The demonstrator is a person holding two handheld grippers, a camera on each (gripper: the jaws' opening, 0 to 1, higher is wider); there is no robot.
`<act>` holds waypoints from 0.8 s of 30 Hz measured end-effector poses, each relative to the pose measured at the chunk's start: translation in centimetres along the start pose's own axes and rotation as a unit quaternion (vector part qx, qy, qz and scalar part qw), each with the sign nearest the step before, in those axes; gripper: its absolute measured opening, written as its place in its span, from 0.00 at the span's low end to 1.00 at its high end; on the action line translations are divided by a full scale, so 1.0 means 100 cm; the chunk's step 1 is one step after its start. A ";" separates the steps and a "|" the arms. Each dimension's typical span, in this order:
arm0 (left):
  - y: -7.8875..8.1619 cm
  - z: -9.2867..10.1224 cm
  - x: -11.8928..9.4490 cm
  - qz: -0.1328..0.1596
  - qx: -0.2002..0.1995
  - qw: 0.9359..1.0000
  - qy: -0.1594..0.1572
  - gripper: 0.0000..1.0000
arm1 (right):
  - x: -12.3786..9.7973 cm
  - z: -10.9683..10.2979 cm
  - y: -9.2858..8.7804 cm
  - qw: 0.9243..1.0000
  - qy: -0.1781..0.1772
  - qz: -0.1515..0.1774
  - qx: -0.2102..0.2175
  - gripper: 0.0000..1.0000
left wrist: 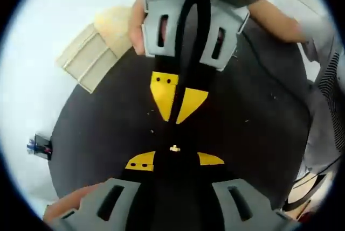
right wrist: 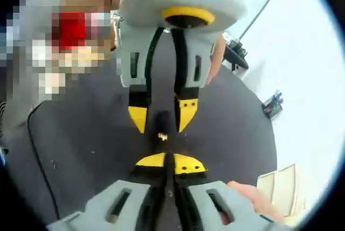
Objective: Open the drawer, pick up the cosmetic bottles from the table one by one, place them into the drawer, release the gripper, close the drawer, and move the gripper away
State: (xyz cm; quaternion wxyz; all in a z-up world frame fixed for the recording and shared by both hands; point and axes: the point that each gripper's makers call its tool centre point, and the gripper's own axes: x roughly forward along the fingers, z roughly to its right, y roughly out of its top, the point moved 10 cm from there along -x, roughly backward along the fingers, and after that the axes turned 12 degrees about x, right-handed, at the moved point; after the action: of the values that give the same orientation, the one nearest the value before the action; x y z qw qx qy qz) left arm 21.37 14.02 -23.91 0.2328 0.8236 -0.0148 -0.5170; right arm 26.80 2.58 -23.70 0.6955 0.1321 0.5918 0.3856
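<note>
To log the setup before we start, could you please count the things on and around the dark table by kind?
Grippers: 2 (left gripper, right gripper)
Wooden drawer box: 1
Small pale object between the grippers: 1
Round dark table: 1
Small dark holder on the floor: 1
Total: 6
</note>
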 end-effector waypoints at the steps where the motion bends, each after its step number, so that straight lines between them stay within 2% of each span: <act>1: 0.002 -0.002 0.003 -0.012 0.011 1.000 -0.004 0.24 | 0.000 -0.001 -0.002 1.000 0.004 -0.003 0.003 0.09; 5: 0.009 -0.005 0.012 -0.035 0.029 0.998 -0.035 0.21 | 0.000 0.001 -0.005 1.000 -0.006 -0.011 0.004 0.09; 8: 0.012 -0.008 0.012 -0.043 0.027 0.997 -0.050 0.19 | -0.002 0.000 -0.005 1.000 -0.003 -0.015 0.005 0.09; 11: 0.012 -0.009 0.014 -0.048 0.013 0.995 -0.089 0.13 | -0.005 -0.001 -0.003 1.000 -0.006 -0.015 0.002 0.09; 13: 0.011 -0.012 0.014 -0.046 0.016 0.995 -0.088 0.09 | -0.007 -0.001 -0.001 1.000 -0.008 -0.013 0.001 0.09; 20: 0.006 -0.017 0.010 -0.042 -0.009 0.995 -0.087 0.06 | -0.016 0.002 0.001 1.000 -0.015 -0.010 0.000 0.09; 22: 0.006 -0.020 0.004 -0.036 -0.031 0.996 -0.081 0.06 | -0.019 0.005 0.002 1.000 -0.020 -0.015 -0.003 0.09; 24: 0.007 -0.025 -0.003 -0.033 -0.054 0.995 -0.070 0.06 | -0.025 0.007 0.002 0.999 -0.041 -0.027 -0.005 0.11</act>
State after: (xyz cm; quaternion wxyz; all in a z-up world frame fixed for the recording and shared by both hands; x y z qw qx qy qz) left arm 23.55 14.42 -22.53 0.2581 0.7714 0.0243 -0.5811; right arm 27.39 1.20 -21.58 0.7299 0.1281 0.5642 0.3640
